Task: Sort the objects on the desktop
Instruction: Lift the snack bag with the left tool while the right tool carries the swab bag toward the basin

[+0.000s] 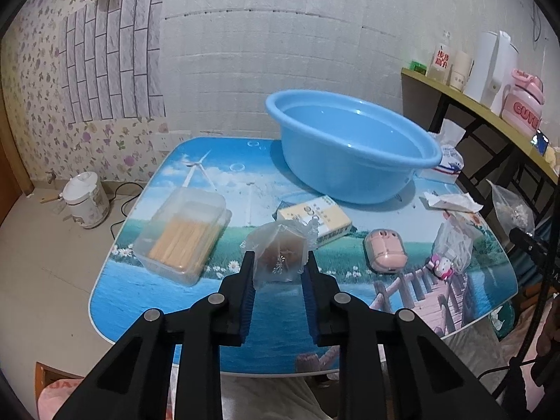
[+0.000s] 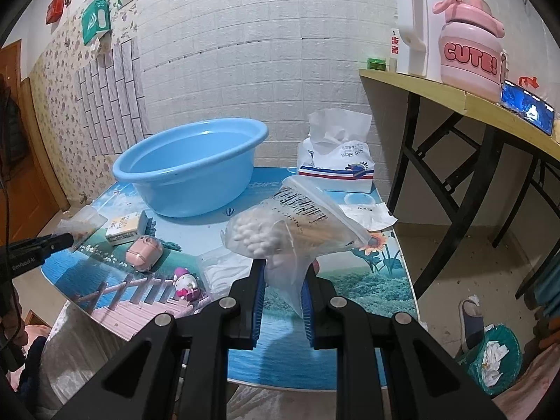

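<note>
My left gripper [image 1: 278, 262] is shut on a brown pastry in a clear wrapper [image 1: 280, 250], held above the table's front part. My right gripper [image 2: 283, 269] is shut on a clear bag of cotton swabs [image 2: 280, 224], lifted over the table's right side. The same bag shows at the right edge of the left wrist view [image 1: 512, 210]. A blue basin [image 1: 350, 143] with water stands at the table's back. On the table lie a clear box of sticks [image 1: 183, 234], a yellow carton [image 1: 315, 217], a pink case [image 1: 385, 250] and a Hello Kitty toy [image 1: 442, 266].
A tissue pack [image 2: 336, 161] and crumpled paper [image 2: 367, 215] lie at the table's back right. A yellow shelf [image 2: 455, 101] with a pink jug [image 2: 469, 52] stands to the right. A small clear packet [image 2: 224, 269] lies near the toy. A bin [image 2: 497, 353] sits on the floor.
</note>
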Available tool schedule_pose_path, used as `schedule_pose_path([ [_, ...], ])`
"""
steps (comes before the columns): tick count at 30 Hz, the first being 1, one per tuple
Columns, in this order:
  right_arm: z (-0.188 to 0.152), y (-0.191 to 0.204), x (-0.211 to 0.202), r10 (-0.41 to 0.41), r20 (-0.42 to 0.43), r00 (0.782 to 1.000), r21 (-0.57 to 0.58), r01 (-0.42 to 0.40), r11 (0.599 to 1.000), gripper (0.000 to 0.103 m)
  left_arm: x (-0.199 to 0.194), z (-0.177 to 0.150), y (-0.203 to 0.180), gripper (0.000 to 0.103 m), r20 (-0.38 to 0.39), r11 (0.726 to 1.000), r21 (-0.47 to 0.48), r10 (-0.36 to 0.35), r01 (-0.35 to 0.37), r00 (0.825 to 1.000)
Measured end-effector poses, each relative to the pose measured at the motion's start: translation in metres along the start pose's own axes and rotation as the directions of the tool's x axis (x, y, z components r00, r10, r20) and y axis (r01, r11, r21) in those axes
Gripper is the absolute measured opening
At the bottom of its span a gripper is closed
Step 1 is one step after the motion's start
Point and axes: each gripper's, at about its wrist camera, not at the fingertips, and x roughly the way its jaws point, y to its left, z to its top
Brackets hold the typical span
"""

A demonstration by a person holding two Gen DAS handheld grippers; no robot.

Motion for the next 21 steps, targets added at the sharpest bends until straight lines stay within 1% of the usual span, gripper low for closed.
schedule_pose_path([
  [6, 0.005, 0.004, -0.007, 0.011, 0.021, 1.0, -0.005, -0.011, 1.0, 0.02, -0.008, 0.009, 0.002, 0.023, 0.021, 1.0, -0.009, -0.004, 0.004, 1.0],
  [10, 0.015, 0.009, -0.014, 0.033, 0.043, 0.999, -0.016, -0.032, 0.999, 0.02, -0.019, 0.02, 0.0, 0.023, 0.054, 1.0, -0.01, -0.016, 0.016, 0.998],
  [13, 0.025, 0.013, -0.02, 0.064, 0.067, 0.996, -0.011, -0.063, 0.998, 0.02, -0.026, 0.034, -0.001, 0.023, 0.081, 0.999, -0.022, -0.037, 0.039, 0.996],
  [16, 0.037, 0.024, -0.023, 0.078, 0.094, 0.992, -0.045, -0.074, 0.996, 0.02, -0.029, 0.049, -0.003, 0.023, 0.095, 0.998, -0.026, -0.061, 0.064, 0.994],
  [19, 0.049, 0.032, -0.021, 0.102, 0.108, 0.989, -0.058, -0.096, 0.994, 0.02, -0.029, 0.063, -0.01, 0.023, 0.124, 0.998, 0.003, -0.06, 0.06, 0.99],
  [21, 0.055, 0.036, -0.02, 0.114, 0.117, 0.987, -0.062, -0.108, 0.992, 0.02, -0.028, 0.072, -0.014, 0.023, 0.136, 0.998, 0.012, -0.071, 0.07, 0.988],
])
